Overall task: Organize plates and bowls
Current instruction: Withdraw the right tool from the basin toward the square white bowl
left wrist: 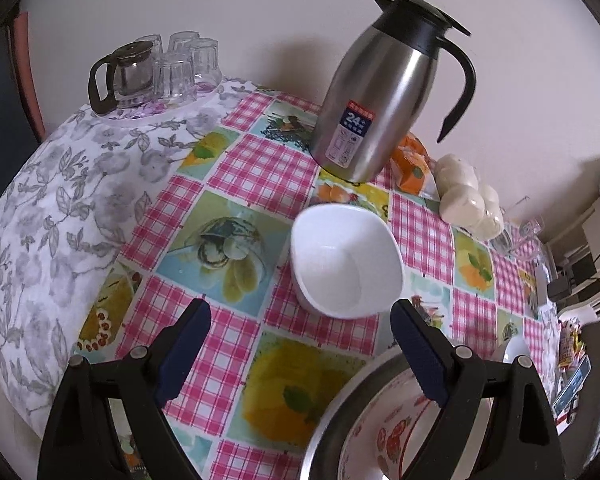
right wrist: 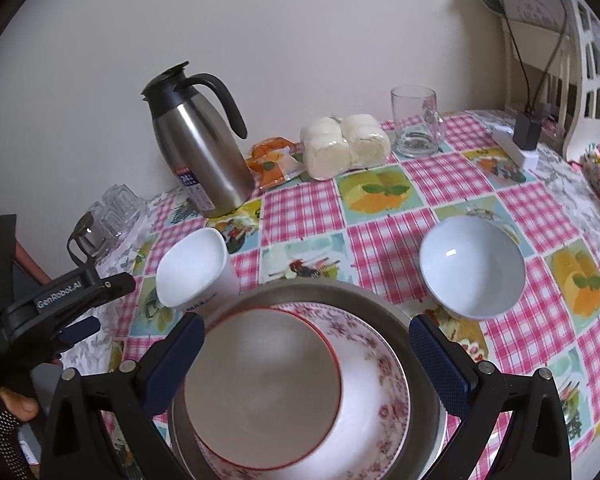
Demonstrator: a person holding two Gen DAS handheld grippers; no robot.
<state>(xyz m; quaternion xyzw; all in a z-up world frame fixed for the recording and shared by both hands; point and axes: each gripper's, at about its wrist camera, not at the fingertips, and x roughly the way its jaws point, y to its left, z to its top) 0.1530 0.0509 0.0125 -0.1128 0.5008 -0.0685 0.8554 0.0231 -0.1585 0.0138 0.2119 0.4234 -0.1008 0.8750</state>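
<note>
A white square bowl [left wrist: 346, 260] stands on the checked tablecloth just beyond my left gripper [left wrist: 298, 312], which is open and empty. That bowl [right wrist: 192, 268] and the left gripper [right wrist: 100, 308] also show at the left of the right wrist view. My right gripper [right wrist: 306, 322] hangs open above a stack: a metal plate [right wrist: 416, 320], a floral plate [right wrist: 380, 376] and a red-rimmed bowl [right wrist: 264, 384] on top. Its pads touch none of them. A pale round bowl [right wrist: 472, 268] sits to the right. The stack's metal rim [left wrist: 340, 412] shows under my left gripper's right finger.
A steel jug [right wrist: 202, 148] stands against the wall, with an orange packet [right wrist: 272, 162], wrapped buns [right wrist: 346, 144] and a glass mug [right wrist: 416, 120] beside it. Upturned glasses [left wrist: 180, 68] and a glass teapot [left wrist: 126, 76] stand at the far left corner. A gloved hand [right wrist: 8, 412] holds the left gripper.
</note>
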